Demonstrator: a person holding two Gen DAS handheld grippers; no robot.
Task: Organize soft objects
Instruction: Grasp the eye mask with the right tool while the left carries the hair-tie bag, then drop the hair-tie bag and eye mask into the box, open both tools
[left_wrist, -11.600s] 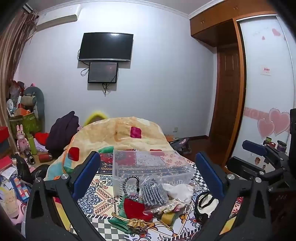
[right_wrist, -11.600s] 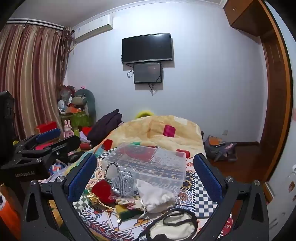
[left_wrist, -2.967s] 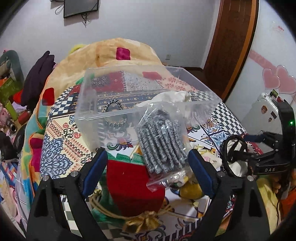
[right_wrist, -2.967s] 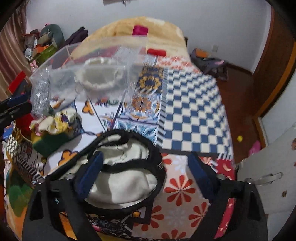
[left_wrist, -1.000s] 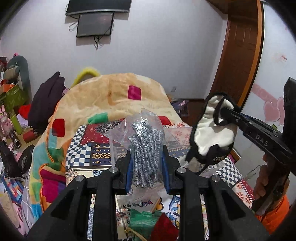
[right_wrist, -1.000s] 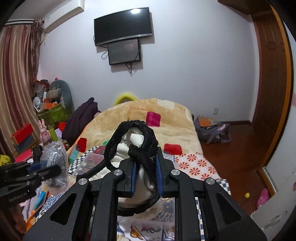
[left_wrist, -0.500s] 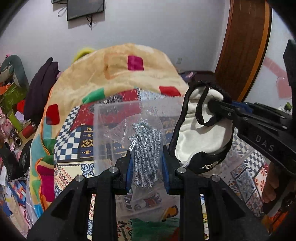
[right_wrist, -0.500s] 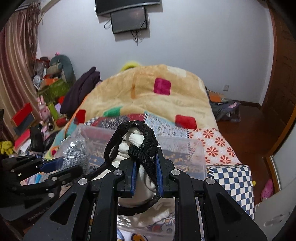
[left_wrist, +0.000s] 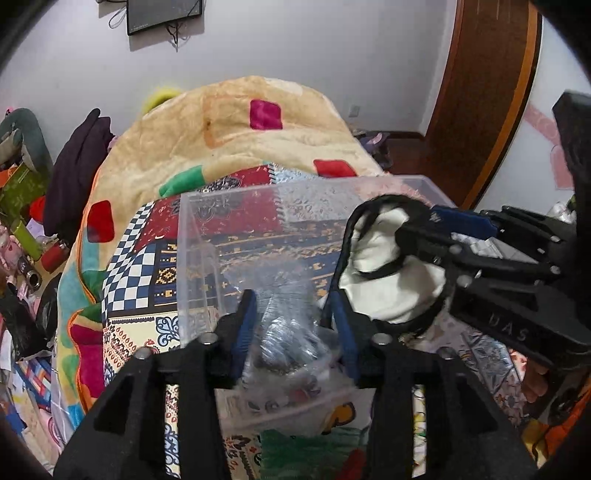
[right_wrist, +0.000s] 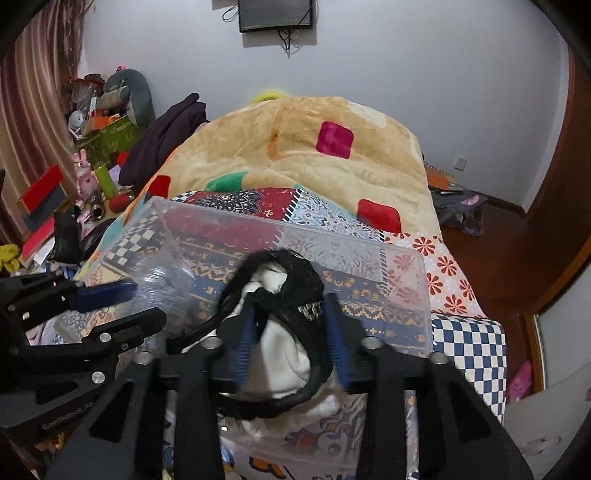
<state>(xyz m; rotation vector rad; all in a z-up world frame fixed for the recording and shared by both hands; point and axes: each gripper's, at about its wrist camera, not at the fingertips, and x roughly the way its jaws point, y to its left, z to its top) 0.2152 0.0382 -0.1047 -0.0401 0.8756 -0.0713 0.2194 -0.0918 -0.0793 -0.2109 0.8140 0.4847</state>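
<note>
A clear plastic bin (left_wrist: 229, 236) stands on the patterned bed cover; it also shows in the right wrist view (right_wrist: 369, 258). My left gripper (left_wrist: 293, 325) is part open over the bin's near side, and the clear bag of grey knit items (left_wrist: 288, 332) sits blurred between its pads. My right gripper (right_wrist: 288, 328) is part open too, with the white pouch with black trim (right_wrist: 280, 339) between its pads, over the bin's right half. The pouch (left_wrist: 388, 280) and right gripper (left_wrist: 417, 236) show at the right of the left wrist view. The left gripper (right_wrist: 122, 299) shows at the left of the right wrist view.
A green and red soft item (left_wrist: 306, 454) lies on the bed in front of the bin. A beige blanket (right_wrist: 303, 147) is heaped behind the bin. Clutter and boxes (right_wrist: 92, 147) stand left of the bed. The floor and a wooden door (left_wrist: 476, 103) lie to the right.
Both grippers have come down and forward over the bin. Their jaws have widened, and the bag and the pouch are blurred between the pads.
</note>
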